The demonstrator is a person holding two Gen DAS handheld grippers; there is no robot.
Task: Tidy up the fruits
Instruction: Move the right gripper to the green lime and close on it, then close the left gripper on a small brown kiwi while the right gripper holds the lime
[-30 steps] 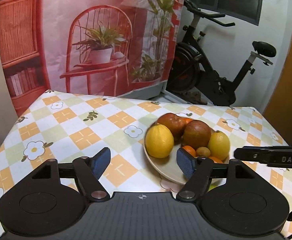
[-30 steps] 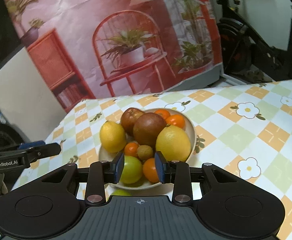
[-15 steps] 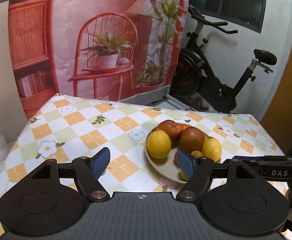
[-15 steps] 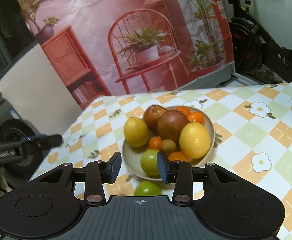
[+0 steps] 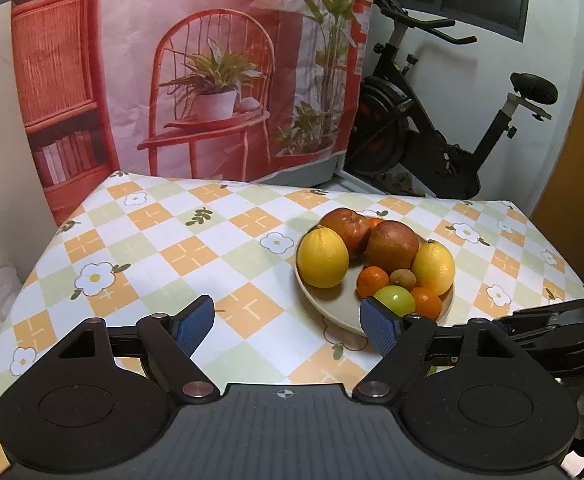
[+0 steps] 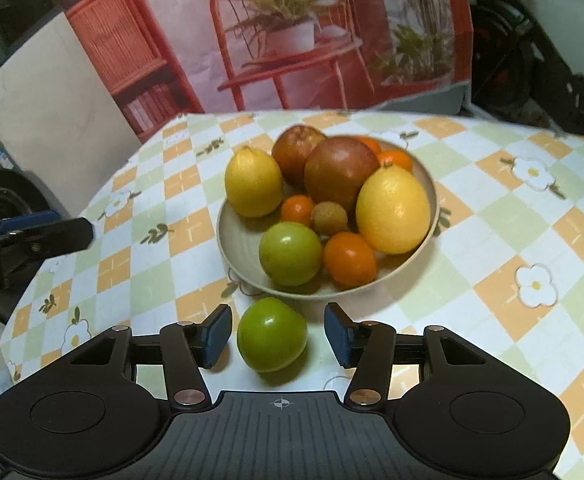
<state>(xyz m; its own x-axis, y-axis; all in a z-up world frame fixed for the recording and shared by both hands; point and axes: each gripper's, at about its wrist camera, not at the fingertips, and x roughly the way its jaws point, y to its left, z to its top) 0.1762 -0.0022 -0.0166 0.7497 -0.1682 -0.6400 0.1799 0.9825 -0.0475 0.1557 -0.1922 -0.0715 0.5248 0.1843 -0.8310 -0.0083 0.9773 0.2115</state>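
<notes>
— Both grippers first, left to right: how do they stand?

— Left gripper (image 5: 288,326) hangs over the checked tablecloth (image 5: 180,248) with its jaws spread wide and nothing between them; they have just been opening a little more. Its right fingertip (image 5: 377,326) shows in front of the near rim of the bowl (image 5: 331,312). Right gripper (image 6: 278,336) points down at a loose green fruit (image 6: 272,334) lying on the cloth. Its jaws have just been opening, and the fruit sits in the gap with space on both sides, so neither pad presses on it

— Where is that fruit against the bowl?

— Just outside the near rim, close to it; whether it touches the rim I cannot tell

— And inside the bowl, left to right?

— From the right wrist view: a lemon (image 6: 254,182) at the left edge, two reddish-brown apples (image 6: 339,170) behind the middle, a small orange (image 6: 297,210) and a brownish little fruit (image 6: 329,218) in the centre, a second green fruit (image 6: 290,254) and another orange (image 6: 349,258) at the front, and a second lemon (image 6: 391,210) on the right. More oranges peek out at the back

— Anything beyond the table?

— A printed backdrop (image 5: 196,68) with a red chair hangs behind it, and an exercise bike (image 5: 443,132) stands to its right
</notes>
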